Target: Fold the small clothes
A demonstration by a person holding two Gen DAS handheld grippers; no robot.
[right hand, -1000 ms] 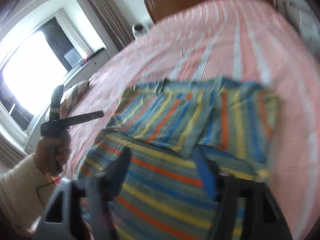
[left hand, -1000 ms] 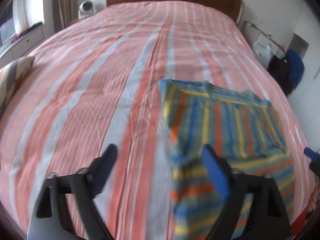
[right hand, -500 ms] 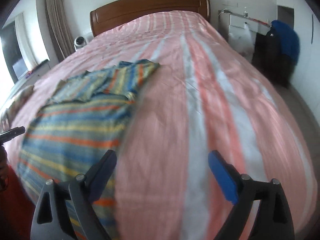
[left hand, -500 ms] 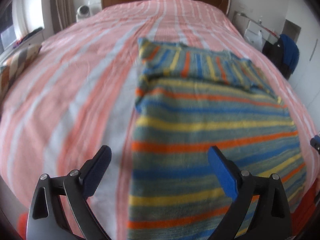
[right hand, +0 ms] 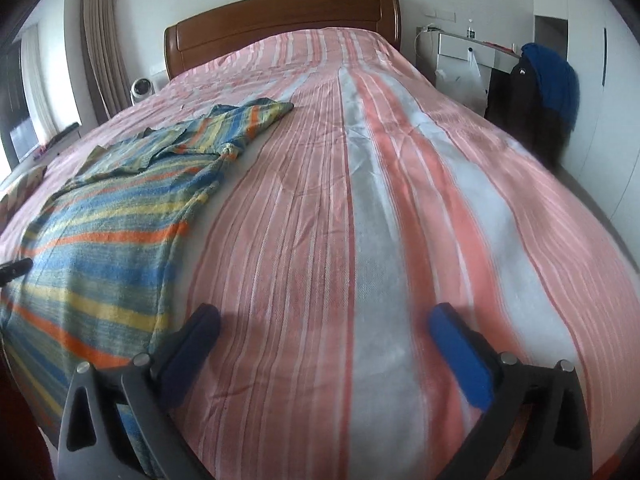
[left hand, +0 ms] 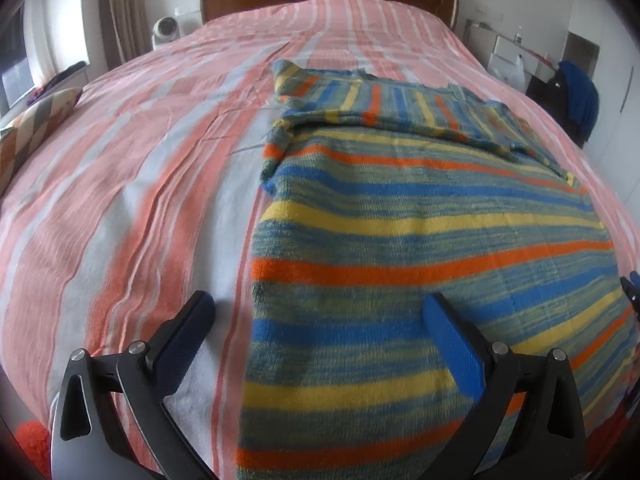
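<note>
A striped knit sweater [left hand: 420, 240] in blue, yellow, orange and grey-green lies flat on the bed, its sleeves folded across the far end. My left gripper [left hand: 320, 320] is open and empty, low over the sweater's near left edge. The sweater also shows at the left of the right wrist view [right hand: 112, 216]. My right gripper [right hand: 324, 328] is open and empty, over bare bedspread just right of the sweater's near right edge. The tip of the left gripper [right hand: 14, 270] shows at the far left of the right wrist view.
The bed has a pink, white and orange striped bedspread [left hand: 132, 184] and a brown wooden headboard [right hand: 280, 24]. A patterned pillow [left hand: 32, 128] lies at the left edge. A white fan [left hand: 164, 30] stands by the headboard. A dark chair with a blue garment [right hand: 548, 80] stands right of the bed.
Both grippers have dropped toward the sweater's near end at the foot of the bed. The right view swung from over the sweater to the bare bedspread beside it. Both stay open.
</note>
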